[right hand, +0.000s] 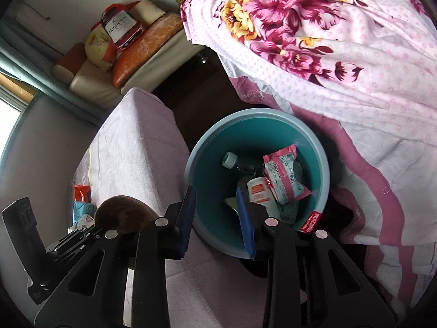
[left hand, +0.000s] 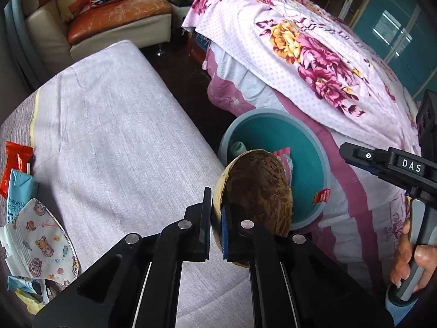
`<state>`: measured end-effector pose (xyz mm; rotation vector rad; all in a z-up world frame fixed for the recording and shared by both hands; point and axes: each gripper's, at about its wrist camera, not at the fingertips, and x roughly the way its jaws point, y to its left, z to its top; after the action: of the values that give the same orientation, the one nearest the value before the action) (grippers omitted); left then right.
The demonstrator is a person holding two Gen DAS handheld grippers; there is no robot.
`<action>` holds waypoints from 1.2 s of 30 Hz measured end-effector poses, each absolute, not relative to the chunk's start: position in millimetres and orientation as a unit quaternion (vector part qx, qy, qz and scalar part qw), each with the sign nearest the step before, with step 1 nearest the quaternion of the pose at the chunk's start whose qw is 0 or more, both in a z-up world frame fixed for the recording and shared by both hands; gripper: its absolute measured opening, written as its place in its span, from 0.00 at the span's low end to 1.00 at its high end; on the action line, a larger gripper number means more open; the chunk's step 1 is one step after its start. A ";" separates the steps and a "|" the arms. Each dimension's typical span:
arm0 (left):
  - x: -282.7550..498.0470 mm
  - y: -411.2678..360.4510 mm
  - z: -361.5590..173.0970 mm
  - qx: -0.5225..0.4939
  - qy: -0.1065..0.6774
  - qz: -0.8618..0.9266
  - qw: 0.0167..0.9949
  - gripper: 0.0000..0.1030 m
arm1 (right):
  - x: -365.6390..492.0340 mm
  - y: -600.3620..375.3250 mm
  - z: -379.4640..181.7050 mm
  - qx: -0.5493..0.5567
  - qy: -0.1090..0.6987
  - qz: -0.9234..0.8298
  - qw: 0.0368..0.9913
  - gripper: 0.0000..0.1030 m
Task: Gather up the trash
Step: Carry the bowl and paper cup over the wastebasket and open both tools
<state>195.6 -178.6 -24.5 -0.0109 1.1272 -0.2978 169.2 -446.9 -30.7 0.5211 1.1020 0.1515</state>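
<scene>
L gripper [left hand: 215, 218] clamped a coconut shell [left hand: 256, 188] by its rim, held just short of the teal bin [right hand: 325, 180]; R gripper [right hand: 215, 218] hung open, empty, above it. Next, likely: carry over bin, release.

A bedroom corner in daylight

A dark floor [right hand: 196, 101] runs between a bench draped in pale lilac cloth [left hand: 114, 142] and a bed covered by a pink floral quilt [left hand: 308, 52]. At the back stands a cream sofa with worn orange cushions [left hand: 117, 19]. Teal cabinet doors [left hand: 396, 27] line one side; a bright window [right hand: 8, 125] glows at the other.
</scene>
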 end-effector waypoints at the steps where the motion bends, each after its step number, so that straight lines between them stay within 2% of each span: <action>1: 196.9 -182.5 -24.6 -0.004 0.533 -0.143 0.834 0.06 | 170.3 -450.1 -32.0 0.246 0.519 0.070 0.816 0.30; 6: 206.3 -204.1 -30.8 0.012 0.539 -0.155 0.828 0.06 | 170.8 -459.4 -36.7 0.247 0.522 0.063 0.814 0.37; 8: 210.8 -212.4 -36.6 0.015 0.544 -0.160 0.824 0.07 | 170.7 -460.7 -37.9 0.250 0.522 0.060 0.813 0.53; 11: 214.7 -218.9 -42.5 0.009 0.551 -0.170 0.817 0.12 | 168.4 -465.4 -40.8 0.254 0.524 0.054 0.811 0.58; 13: 215.5 -220.4 -44.3 0.004 0.552 -0.172 0.816 0.19 | 167.1 -466.4 -42.4 0.253 0.526 0.049 0.810 0.63; 14: 215.1 -221.0 -44.2 0.003 0.550 -0.174 0.817 0.28 | 165.9 -467.9 -42.8 0.252 0.527 0.049 0.810 0.63; 15: 214.2 -220.6 -43.5 0.003 0.548 -0.175 0.818 0.44 | 165.6 -467.9 -43.8 0.251 0.530 0.048 0.809 0.63; 17: 211.5 -217.9 -39.9 0.004 0.540 -0.168 0.825 0.65 | 166.8 -467.7 -45.0 0.252 0.534 0.048 0.806 0.65; 18: 209.3 -214.8 -36.8 0.002 0.531 -0.166 0.831 0.68 | 166.6 -467.2 -44.9 0.251 0.535 0.046 0.806 0.65; 24: 202.2 -193.8 -30.5 -0.018 0.528 -0.158 0.834 0.80 | 167.8 -457.0 -40.9 0.241 0.535 0.041 0.809 0.73; 36: 177.0 -147.5 -28.5 -0.062 0.531 -0.142 0.833 0.85 | 157.9 -419.3 -30.0 0.190 0.542 0.039 0.817 0.75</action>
<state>177.0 -147.5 -28.5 -0.1315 1.1264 -0.3020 157.9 -419.3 -30.0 0.4043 1.1561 0.0821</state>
